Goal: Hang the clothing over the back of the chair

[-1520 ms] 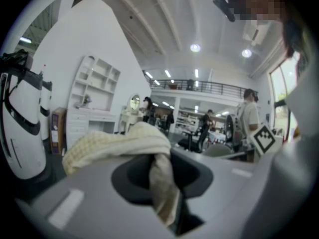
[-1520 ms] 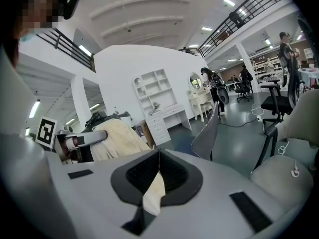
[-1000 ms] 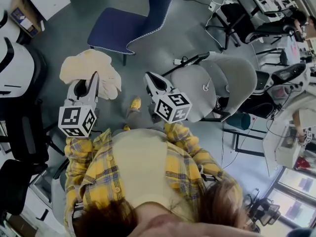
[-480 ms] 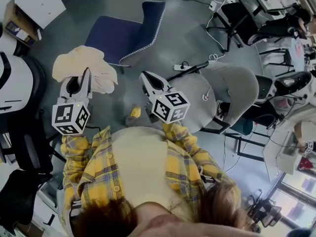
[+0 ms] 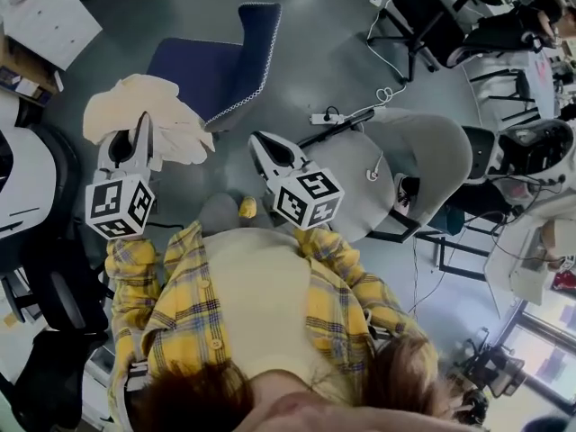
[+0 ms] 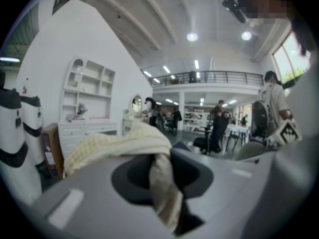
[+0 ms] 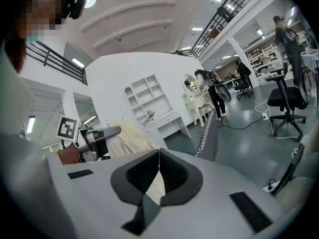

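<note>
The clothing (image 5: pixel 135 104) is a cream knitted garment, bunched and hanging in the air off my left gripper (image 5: pixel 142 126). In the left gripper view a fold of the clothing (image 6: pixel 160 180) is pinched between the jaws, and the rest drapes over the left jaw. A blue chair (image 5: pixel 202 61) with white-stitched edges stands on the floor just beyond and right of the garment, its back (image 5: pixel 258 39) on the right. My right gripper (image 5: pixel 256 139) is shut with nothing in it, level with the left gripper and short of the chair. In the right gripper view the chair's edge (image 7: pixel 212 126) lies ahead.
A grey padded chair (image 5: pixel 396 165) stands right of my right gripper, with a power strip and cable (image 5: pixel 331 117) on the floor beside it. White drawers (image 5: pixel 49 25) sit at the far left. Black office chairs (image 5: pixel 432 25) and people are at the far right.
Both grippers have travelled left across the floor, the left one carrying the garment. The garment now hangs beside the blue chair's seat. Neither gripper's jaws have changed.
</note>
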